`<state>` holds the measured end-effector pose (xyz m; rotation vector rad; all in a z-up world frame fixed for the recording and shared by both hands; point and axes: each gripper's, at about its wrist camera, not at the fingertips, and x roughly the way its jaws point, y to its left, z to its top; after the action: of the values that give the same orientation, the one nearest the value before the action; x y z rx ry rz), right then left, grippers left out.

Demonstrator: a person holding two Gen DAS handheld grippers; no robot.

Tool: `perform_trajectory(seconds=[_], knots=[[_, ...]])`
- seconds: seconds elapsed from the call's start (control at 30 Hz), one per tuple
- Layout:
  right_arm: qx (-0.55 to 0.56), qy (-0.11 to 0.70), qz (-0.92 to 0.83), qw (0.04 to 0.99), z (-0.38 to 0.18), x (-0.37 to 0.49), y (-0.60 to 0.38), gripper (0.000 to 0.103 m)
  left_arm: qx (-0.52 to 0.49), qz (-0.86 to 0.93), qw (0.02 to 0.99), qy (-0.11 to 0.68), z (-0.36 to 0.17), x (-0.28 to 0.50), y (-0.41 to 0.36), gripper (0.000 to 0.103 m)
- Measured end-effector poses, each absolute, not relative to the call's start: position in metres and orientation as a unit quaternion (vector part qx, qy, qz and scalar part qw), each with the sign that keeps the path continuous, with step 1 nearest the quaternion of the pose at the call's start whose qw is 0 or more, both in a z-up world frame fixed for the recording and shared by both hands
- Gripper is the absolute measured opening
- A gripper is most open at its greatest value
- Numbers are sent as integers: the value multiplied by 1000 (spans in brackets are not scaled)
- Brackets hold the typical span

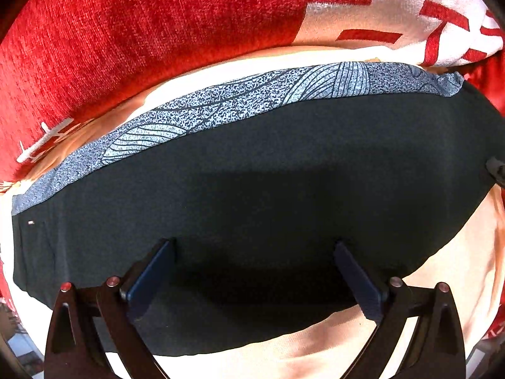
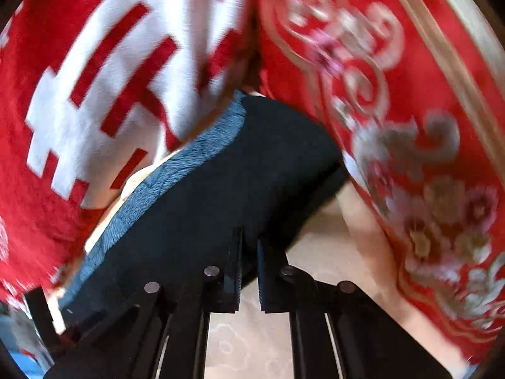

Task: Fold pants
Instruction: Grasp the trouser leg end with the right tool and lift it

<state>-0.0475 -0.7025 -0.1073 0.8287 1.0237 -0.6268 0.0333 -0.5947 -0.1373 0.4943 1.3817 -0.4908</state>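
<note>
Though blurry, pants (image 2: 202,208) edge probably in R tool (image 2: 249,246)

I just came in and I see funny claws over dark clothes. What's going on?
Someone is folding dark pants with a patterned blue-grey band, laid on a pale sheet beside red blankets. The left tool hangs wide open above the pants, holding nothing. The right tool is nearly shut at the pants' edge; whether it pinches cloth is unclear.

Pants (image 1: 252,173) flat on a sheet (image 1: 442,284), blanket (image 1: 157,31) behind them, left tool (image 1: 252,243) above the pants
</note>
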Motion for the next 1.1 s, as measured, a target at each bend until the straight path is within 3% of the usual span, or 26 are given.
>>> perform_trajectory(seconds=[0.27, 0.3, 0.37, 0.43, 0.63, 0.97, 1.0, 1.07, 1.1], knots=[[430, 470, -275, 720, -114, -67, -706, 15, 223, -222, 715, 624, -137, 32, -595, 102], [440, 466, -265, 721, -113, -70, -703, 18, 223, -221, 715, 624, -137, 33, -595, 102], [485, 447, -229, 716, -118, -77, -697, 42, 223, -221, 715, 625, -138, 34, -595, 102], [531, 416, -206, 709, -125, -87, -688, 48, 223, -221, 715, 625, -138, 34, -595, 102], [577, 363, -189, 707, -164, -99, -673, 48, 231, -227, 716, 619, -138, 34, -595, 102], [575, 291, -201, 738, -182, -69, -695, 48, 243, -237, 722, 603, -139, 34, -593, 101], [571, 296, -208, 737, -178, -64, -695, 47, 247, -240, 724, 597, -135, 35, -594, 88], [555, 307, -215, 743, -168, -59, -693, 17, 243, -242, 733, 587, -124, 37, -594, 67], [540, 315, -215, 750, -159, -56, -692, 17, 238, -243, 735, 586, -120, 39, -595, 67]])
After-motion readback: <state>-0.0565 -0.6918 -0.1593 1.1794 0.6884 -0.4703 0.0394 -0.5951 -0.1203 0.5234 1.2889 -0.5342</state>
